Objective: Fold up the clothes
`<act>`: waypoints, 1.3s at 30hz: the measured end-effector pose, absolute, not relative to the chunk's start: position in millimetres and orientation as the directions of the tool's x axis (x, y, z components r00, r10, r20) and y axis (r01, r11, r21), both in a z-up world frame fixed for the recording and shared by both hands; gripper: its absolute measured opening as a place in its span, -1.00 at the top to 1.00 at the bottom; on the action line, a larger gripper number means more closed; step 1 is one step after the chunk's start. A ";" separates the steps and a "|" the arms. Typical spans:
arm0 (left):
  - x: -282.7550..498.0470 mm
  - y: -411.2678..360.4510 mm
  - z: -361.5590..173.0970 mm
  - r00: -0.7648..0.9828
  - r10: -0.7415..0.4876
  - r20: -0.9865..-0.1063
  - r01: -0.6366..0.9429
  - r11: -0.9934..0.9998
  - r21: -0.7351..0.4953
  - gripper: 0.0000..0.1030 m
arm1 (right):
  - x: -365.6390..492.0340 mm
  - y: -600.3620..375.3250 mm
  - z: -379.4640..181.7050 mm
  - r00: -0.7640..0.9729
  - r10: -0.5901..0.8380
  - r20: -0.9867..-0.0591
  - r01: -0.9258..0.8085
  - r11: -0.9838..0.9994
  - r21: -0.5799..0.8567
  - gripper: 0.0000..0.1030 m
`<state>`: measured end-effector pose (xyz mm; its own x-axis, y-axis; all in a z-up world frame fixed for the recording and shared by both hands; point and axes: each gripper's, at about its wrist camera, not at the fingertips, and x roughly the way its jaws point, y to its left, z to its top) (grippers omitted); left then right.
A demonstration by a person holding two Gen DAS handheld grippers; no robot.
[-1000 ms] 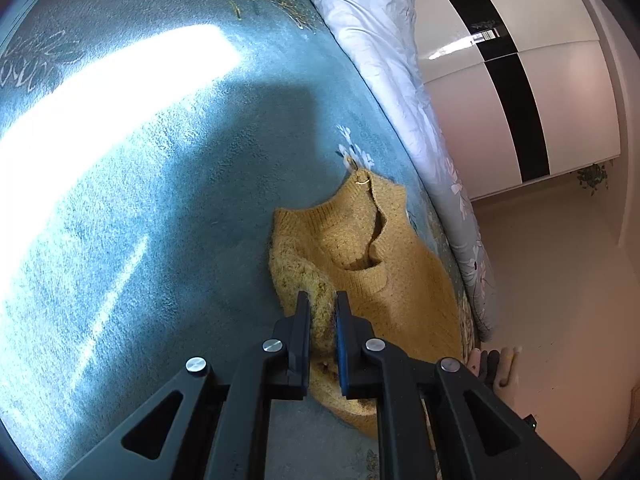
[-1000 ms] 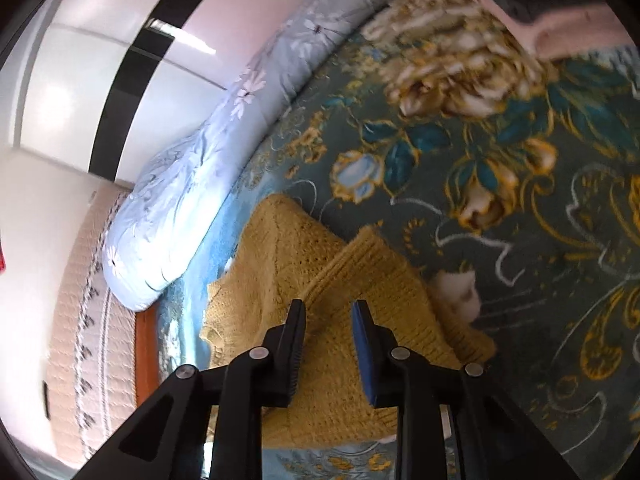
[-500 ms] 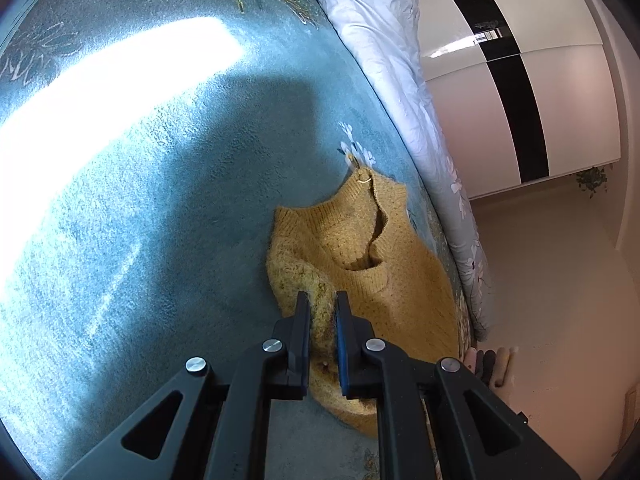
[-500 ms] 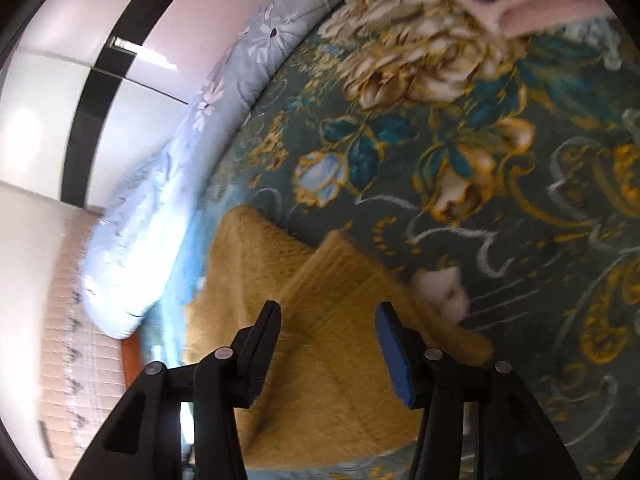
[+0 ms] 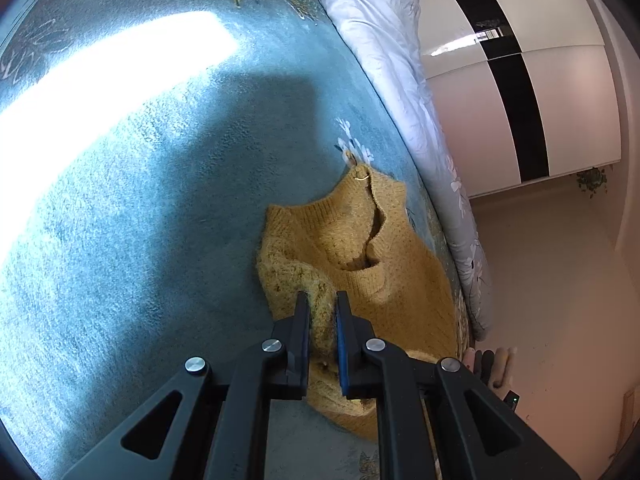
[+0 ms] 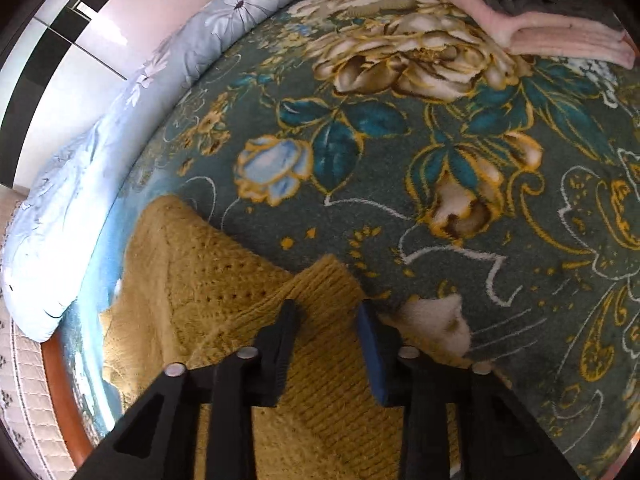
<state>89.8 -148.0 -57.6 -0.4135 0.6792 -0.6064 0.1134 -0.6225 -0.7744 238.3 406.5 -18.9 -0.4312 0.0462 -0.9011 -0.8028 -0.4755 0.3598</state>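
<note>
My left gripper (image 5: 322, 300) pinches a fuzzy fold of the sweater (image 5: 352, 248), its fingers (image 5: 302, 320) pressed close with the knit bunched between them. The sweater lies on the bed (image 5: 140, 200), near the edge where a pale floral quilt (image 5: 400, 80) runs along the side. Its neck opening faces up, and one shoulder points toward the quilt.

My right gripper (image 6: 327, 308) is closing over a raised ridge of the sweater (image 6: 224, 280). The fingers (image 6: 286, 328) stand apart on either side of the ridge, with the knit between them, and I cannot tell whether they press it yet. From this side the sweater spreads toward the bed's near edge, where a strip of wooden frame (image 6: 60, 380) shows. At the bed's far corner sits a stack of folded pink cloth (image 6: 560, 36).
</note>
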 end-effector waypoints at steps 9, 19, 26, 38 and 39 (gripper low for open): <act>92.5 -148.0 -56.2 -0.418 0.675 -0.608 0.105 -0.629 -0.770 0.79 | 252.1 408.9 20.2 -0.578 -0.009 -0.816 -0.683 -0.542 0.490 0.99; 92.5 -149.5 -57.7 -0.408 0.684 -0.605 0.109 -0.621 -0.776 0.79 | 257.1 417.9 -1.4 -0.535 -0.079 -0.841 -0.757 -0.397 0.519 0.06; 91.5 -147.9 -58.3 -0.405 0.686 -0.604 0.109 -0.620 -0.777 0.79 | 239.7 415.0 -16.4 -0.453 -0.047 -0.890 -0.828 -0.347 0.440 0.16; 91.1 -146.6 -56.3 -0.407 0.690 -0.598 0.101 -0.617 -0.780 0.79 | 240.0 406.4 18.5 -0.534 0.038 -0.845 -0.727 -0.530 0.435 1.00; 91.4 -145.6 -55.2 -0.410 0.689 -0.598 0.095 -0.619 -0.780 0.79 | 241.0 406.6 26.6 -0.554 0.040 -0.832 -0.708 -0.549 0.445 1.00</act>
